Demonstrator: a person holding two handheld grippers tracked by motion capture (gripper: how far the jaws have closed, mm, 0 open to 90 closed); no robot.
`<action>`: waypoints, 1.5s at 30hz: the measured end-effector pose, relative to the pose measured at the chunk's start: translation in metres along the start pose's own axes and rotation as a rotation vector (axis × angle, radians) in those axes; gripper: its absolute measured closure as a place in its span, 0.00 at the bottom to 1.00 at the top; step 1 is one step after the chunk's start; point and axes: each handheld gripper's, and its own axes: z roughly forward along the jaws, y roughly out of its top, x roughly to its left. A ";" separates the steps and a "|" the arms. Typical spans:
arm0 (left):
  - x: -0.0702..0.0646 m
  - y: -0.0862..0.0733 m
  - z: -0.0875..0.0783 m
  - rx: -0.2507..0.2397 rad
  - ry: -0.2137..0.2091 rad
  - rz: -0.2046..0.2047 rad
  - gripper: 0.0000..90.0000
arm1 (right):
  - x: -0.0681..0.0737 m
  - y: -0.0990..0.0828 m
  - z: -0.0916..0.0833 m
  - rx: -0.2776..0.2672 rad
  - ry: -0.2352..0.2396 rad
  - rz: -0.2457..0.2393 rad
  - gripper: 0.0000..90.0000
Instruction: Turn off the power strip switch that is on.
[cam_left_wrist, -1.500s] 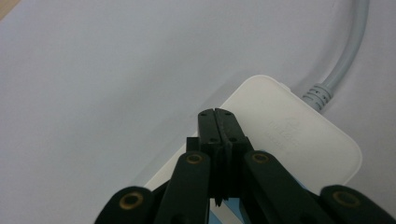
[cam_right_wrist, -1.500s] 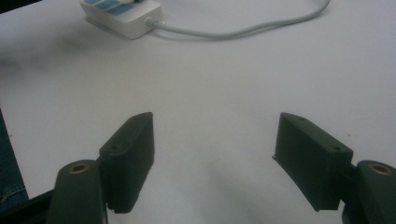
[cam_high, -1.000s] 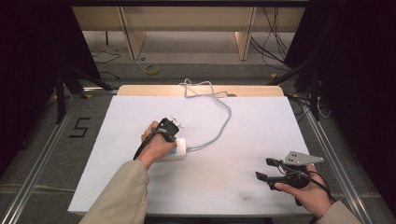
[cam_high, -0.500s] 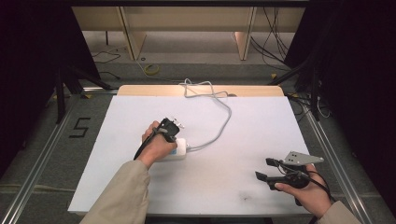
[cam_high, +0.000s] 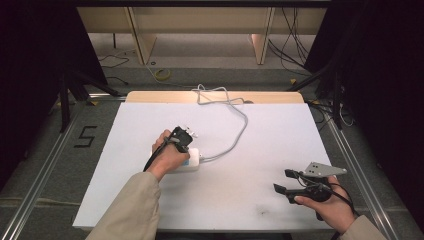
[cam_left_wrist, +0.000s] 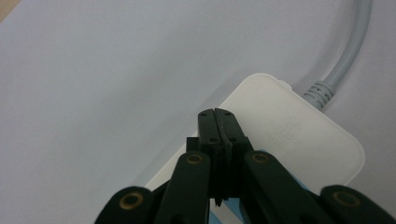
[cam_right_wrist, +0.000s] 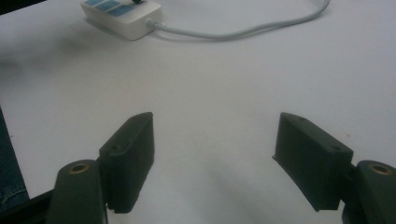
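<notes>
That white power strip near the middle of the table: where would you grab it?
Across the narrow width of the power strip, coming down from above. It lies flat with straight long sides for the jaws; avoid the end where the grey cable exits. The open right gripper is free.

A white table top (cam_high: 250, 200) fills the middle of the high view, with a strip of light wood (cam_high: 150, 96) showing along its far edge. Around the table lies grey carpeted floor (cam_high: 45, 165), marked with a black figure 5 (cam_high: 86, 136) at the left. Metal rails (cam_high: 35, 185) run along both sides of the table. Beyond the table stands pale wooden furniture (cam_high: 135, 30), with loose dark cables (cam_high: 292, 45) and a yellowish coil (cam_high: 161, 75) on the floor.
</notes>
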 end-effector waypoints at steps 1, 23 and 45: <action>0.000 0.000 0.000 -0.001 0.000 0.001 1.00 | 0.000 0.000 0.000 0.000 0.000 0.000 0.32; -0.001 0.001 0.000 0.007 0.002 0.027 1.00 | 0.000 0.000 0.000 -0.003 0.000 0.004 0.32; 0.003 0.002 -0.006 -0.032 -0.003 0.017 1.00 | 0.000 0.000 -0.001 -0.002 0.002 0.001 0.32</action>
